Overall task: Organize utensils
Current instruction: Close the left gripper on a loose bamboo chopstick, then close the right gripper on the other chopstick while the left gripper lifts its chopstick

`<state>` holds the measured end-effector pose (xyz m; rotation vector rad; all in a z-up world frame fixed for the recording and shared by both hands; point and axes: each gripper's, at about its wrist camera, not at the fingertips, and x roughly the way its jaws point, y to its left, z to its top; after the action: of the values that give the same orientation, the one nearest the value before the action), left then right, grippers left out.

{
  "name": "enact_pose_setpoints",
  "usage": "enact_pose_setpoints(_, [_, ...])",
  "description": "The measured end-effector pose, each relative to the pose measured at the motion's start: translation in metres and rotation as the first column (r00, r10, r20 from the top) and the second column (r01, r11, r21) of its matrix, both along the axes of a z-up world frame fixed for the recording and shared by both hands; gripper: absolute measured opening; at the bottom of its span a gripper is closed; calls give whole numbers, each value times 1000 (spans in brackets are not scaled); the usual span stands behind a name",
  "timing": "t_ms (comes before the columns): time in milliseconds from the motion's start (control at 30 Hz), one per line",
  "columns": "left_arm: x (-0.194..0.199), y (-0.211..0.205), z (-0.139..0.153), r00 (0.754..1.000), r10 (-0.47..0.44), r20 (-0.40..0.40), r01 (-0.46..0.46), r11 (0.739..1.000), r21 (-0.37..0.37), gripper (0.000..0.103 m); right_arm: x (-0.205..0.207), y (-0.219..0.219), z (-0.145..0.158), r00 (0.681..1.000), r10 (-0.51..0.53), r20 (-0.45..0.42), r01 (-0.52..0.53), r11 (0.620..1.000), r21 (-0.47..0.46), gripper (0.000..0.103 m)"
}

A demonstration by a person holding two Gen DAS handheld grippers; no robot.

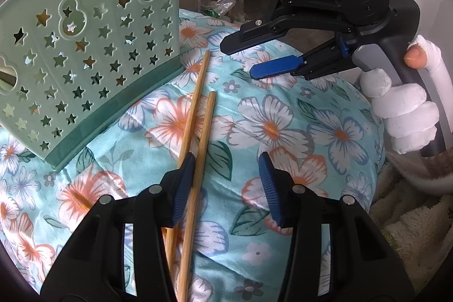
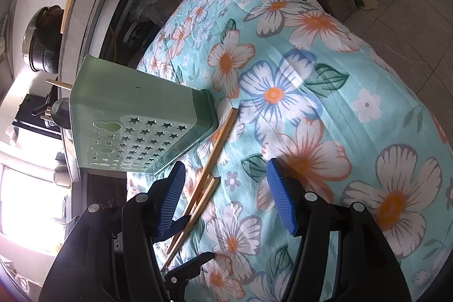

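The left gripper (image 1: 226, 188) stands part open around two chopsticks (image 1: 198, 137), its left pad touching them and the right pad clear. They lie on the cloth (image 1: 283, 115) just beside the holder (image 1: 93, 53). Closing squarely should trap both sticks together, since thin, round bamboo likely rolls apart. The cloth is soft and floral; the holder is hard green plastic pierced with stars. Beyond, the right gripper (image 1: 249, 61) hovers open and empty.
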<state>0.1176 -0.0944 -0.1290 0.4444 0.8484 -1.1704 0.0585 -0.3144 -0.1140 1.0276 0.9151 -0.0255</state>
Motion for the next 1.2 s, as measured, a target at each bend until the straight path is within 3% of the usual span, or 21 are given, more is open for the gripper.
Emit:
enact_pose_setpoints(333, [21, 9, 1, 998, 69, -10, -68, 998, 14, 9, 0, 0, -2, 1000, -3, -3, 3, 1000, 0, 59])
enact_pose_setpoints(700, [23, 22, 9, 997, 37, -73, -35, 999, 22, 8, 7, 3, 4, 1000, 16, 18, -16, 1000, 12, 59])
enact_pose_setpoints(867, [16, 10, 10, 998, 18, -57, -16, 999, 35, 19, 19, 6, 6, 999, 30, 20, -30, 999, -10, 57])
enact_pose_setpoints(1200, [3, -20, 17, 999, 25, -45, -23, 998, 51, 19, 45, -7, -19, 1000, 16, -4, -16, 995, 96, 32])
